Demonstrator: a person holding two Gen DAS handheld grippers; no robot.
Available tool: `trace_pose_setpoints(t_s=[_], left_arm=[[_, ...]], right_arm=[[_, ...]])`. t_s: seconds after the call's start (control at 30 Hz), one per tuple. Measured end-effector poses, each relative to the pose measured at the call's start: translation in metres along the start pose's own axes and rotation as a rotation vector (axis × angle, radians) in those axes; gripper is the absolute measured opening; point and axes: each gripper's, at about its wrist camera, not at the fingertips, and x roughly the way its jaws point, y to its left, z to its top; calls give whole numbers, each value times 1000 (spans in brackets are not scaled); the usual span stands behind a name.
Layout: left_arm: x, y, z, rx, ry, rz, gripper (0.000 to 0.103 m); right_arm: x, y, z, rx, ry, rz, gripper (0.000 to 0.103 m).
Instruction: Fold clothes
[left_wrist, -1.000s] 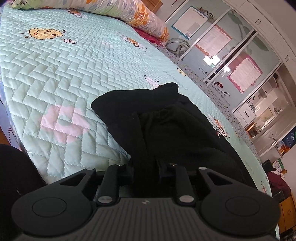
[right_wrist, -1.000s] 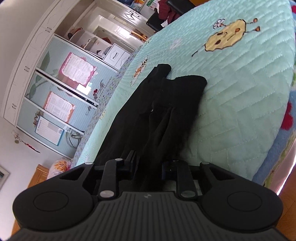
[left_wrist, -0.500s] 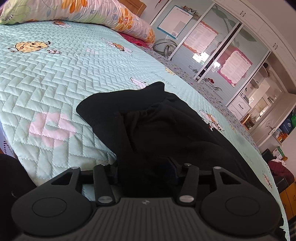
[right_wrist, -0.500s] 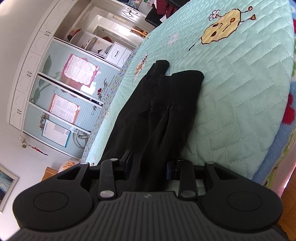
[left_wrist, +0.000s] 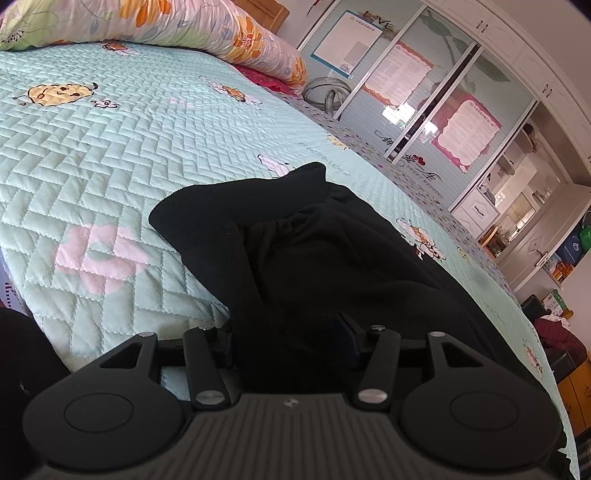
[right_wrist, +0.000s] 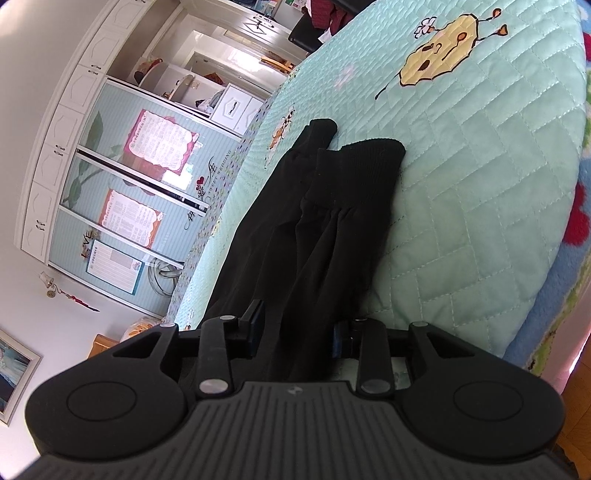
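The black garment (left_wrist: 332, 266) is matt knit cloth — ribbed at the cuff. The bedspread (left_wrist: 110, 155) is quilted fabric, faintly satiny — stitched in zigzags.

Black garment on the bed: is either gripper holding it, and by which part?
The black ribbed-cuff garment has its near end inside both the left gripper and the right gripper. The left jaws are opening; whether either pinches it cannot be told.

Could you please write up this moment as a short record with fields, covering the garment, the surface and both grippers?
garment: black garment, partly folded, ribbed cuff ends pointing away from the cameras
surface: mint quilted bedspread with cartoon prints
left gripper: jaws opening, black cloth between them
right gripper: jaws apart, black cloth running between them
background: floral pillow; wardrobe with glass doors
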Motion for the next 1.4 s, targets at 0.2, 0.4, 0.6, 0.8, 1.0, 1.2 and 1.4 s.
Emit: trace_pose_setpoints(t_s=[0.2,0.4,0.6,0.8,1.0,1.2,1.4], left_arm=[[0,0,0,1,1,-2,56],[-1,1,0,0,1,-3,56],[0,-2,-1,10,1,-2,59],[0,-2,-1,12,1,-5,59],[0,-1,-1,12,0,-5,59],[-1,-2,-2,11,0,-5,59],[-1,-2,-2,11,0,-5,59]], right_arm=[[-1,-1,0,3,1,2,36],[0,-2,1,4,1,3,36],[1,-2,1,7,0,3,36],[0,-1,0,7,-1,3,36],[0,-1,0,8,-1,4,36],[1,0,-1,9,-2,3,36],[2,-1,-1,10,-2,4,36]])
